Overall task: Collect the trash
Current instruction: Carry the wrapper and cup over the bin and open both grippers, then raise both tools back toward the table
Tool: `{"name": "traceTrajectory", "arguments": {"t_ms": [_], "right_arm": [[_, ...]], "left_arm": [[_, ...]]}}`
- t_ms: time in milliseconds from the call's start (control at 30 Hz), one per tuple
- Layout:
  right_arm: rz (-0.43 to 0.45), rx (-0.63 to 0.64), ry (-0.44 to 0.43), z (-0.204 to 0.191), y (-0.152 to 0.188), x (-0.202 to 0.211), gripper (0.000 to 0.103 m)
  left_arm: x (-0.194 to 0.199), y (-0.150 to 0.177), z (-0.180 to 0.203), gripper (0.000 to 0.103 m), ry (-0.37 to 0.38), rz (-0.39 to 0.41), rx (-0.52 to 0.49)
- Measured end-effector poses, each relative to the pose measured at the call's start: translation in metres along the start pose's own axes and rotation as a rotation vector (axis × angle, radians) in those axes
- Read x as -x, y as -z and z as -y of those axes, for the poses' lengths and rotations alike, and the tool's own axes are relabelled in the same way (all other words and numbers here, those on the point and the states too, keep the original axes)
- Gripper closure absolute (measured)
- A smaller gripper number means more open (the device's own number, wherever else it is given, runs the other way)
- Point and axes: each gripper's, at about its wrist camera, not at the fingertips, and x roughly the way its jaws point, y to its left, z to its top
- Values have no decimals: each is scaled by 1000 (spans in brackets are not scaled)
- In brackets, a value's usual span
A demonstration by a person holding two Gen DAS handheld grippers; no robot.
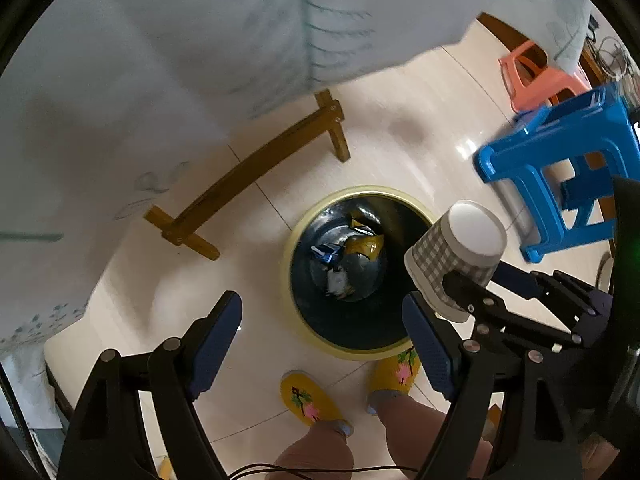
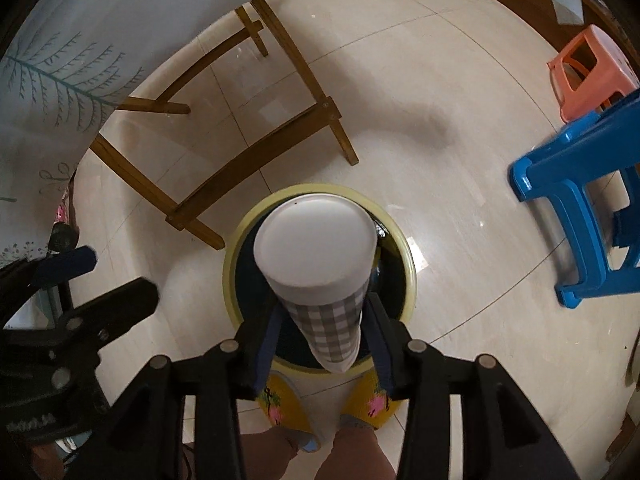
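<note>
The floor (image 2: 420, 128) is pale glossy tile. A white cloth printed with green fern leaves (image 1: 200, 40) hangs over the far left of the scene, with wooden table legs and crossbars (image 2: 256, 148) below it. To the right stand a blue plastic stool (image 1: 560, 168) and, farther off, an orange plastic stool (image 2: 588, 72).

A round trash bin (image 1: 294, 240) with a pale yellow rim and dark liner stands on the floor in the near centre. Crumpled wrappers, yellow and blue among them (image 1: 348, 256), lie at its bottom. The person's feet in yellow embroidered slippers (image 1: 308, 400) stand just beside the near edge of the bin.

The right gripper (image 2: 324, 344) is closed on a paper cup (image 2: 320, 252), its two fingers pressing the grey-and-white checked wall from either side. The cup is inverted relative to the camera, white base facing the lens, and is held above the bin opening, over its right portion in the left wrist view.

The left gripper (image 1: 322, 334) is spread wide with nothing between its blue-padded fingers (image 1: 218, 332). It is positioned over the near left edge of the bin, beside the right gripper.
</note>
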Motion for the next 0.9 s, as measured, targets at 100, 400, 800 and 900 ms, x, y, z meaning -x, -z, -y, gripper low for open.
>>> {"name": "traceTrajectory", "arguments": {"t_ms": [100, 400, 800, 900], "right_arm": [[14, 0, -5, -4, -3, 4, 54], [50, 14, 10, -17, -4, 30, 35], [66, 28, 43, -24, 4, 113, 35], [73, 41, 49, -27, 7, 143, 35]], "left_arm": [[8, 2, -9, 22, -4, 9, 19], [42, 10, -20, 22, 9, 32, 56], [126, 15, -11, 22, 15, 65, 65], [159, 16, -9, 22, 18, 85, 71]]}}
